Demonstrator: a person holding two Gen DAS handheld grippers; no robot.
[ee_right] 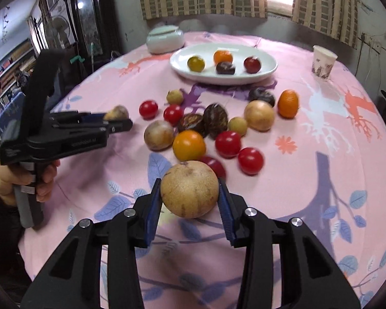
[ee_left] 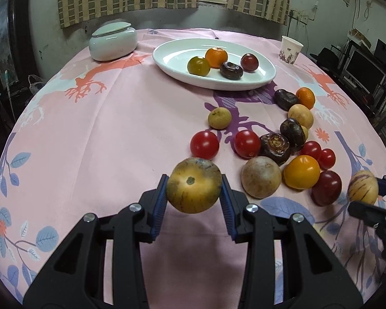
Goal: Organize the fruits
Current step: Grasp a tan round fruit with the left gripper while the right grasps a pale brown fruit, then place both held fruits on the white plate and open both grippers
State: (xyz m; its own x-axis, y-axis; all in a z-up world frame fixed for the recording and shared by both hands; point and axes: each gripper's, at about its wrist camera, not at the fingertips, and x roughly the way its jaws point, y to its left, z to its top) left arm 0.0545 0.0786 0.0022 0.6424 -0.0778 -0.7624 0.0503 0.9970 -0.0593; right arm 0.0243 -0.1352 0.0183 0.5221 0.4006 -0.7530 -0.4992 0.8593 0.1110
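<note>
A: Start at the left. What is the left gripper [ee_left: 193, 189] doing?

B: Its 2 blue pads are clamped on a round yellow-green fruit [ee_left: 193, 185], stem end toward the camera, lifted clear of the pink tablecloth [ee_left: 103, 134]. In the right wrist view the same gripper shows at the left edge, side on, with a hand [ee_right: 25, 180] wrapped around its grip.

A: And farther back on that side?

B: A pale lidded jar [ee_left: 112, 41] stands at the far left of the table. Just right of it lies the white oval plate [ee_left: 167, 61], carrying 4 fruits: an olive-green one [ee_left: 198, 65], an orange one [ee_left: 216, 57], a dark brown one [ee_left: 231, 70] and a dark red one [ee_left: 249, 62].

A: The middle?

B: A loose pile sits on the cloth between plate and grippers: 2 red tomatoes [ee_left: 204, 145] side by side, dark brown flattened fruits [ee_left: 274, 145], a tan round fruit [ee_left: 261, 177], a yellow-orange tomato [ee_left: 301, 171], and small beige fruits behind them. Several touch one another.

A: And the right gripper [ee_right: 189, 195]?

B: Its pads grip a tan speckled fruit [ee_right: 189, 189] on both sides, held above the cloth near the table's front edge. No gap is visible at either pad.

A: Anything at the far right?

B: A paper cup [ee_right: 324, 62] stands upright, well apart from the pile.
</note>
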